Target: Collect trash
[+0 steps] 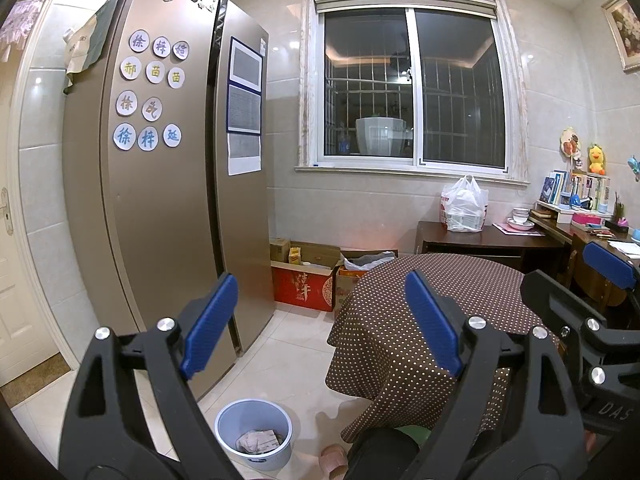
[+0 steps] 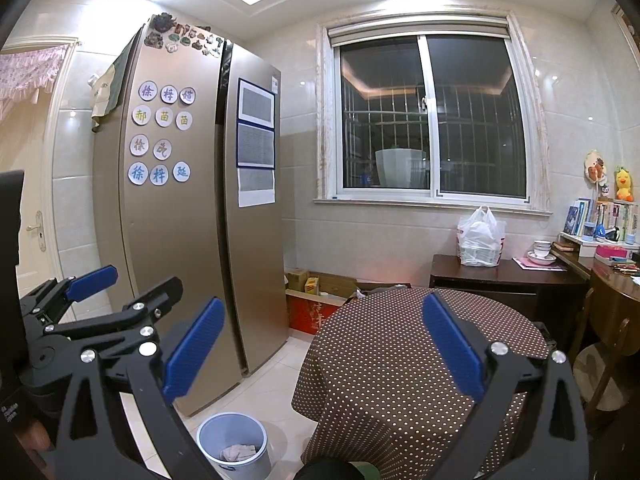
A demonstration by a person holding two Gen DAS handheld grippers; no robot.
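A pale blue trash bin (image 1: 253, 434) stands on the tiled floor beside the fridge, with crumpled paper (image 1: 259, 441) inside; it also shows in the right wrist view (image 2: 233, 444). My left gripper (image 1: 320, 324) is open and empty, held high over the floor and table edge. My right gripper (image 2: 322, 350) is open and empty above the round table with a brown dotted cloth (image 2: 400, 360). The left gripper's blue pads (image 2: 92, 278) show at the left of the right wrist view. No loose trash shows on the table.
A tall gold fridge (image 1: 160, 184) stands at left. Cardboard boxes (image 1: 308, 276) sit on the floor under the window. A dark side table (image 1: 488, 240) holds a white plastic bag (image 1: 464, 204) and bowls. A cluttered desk and wooden chair (image 2: 612, 344) are at right.
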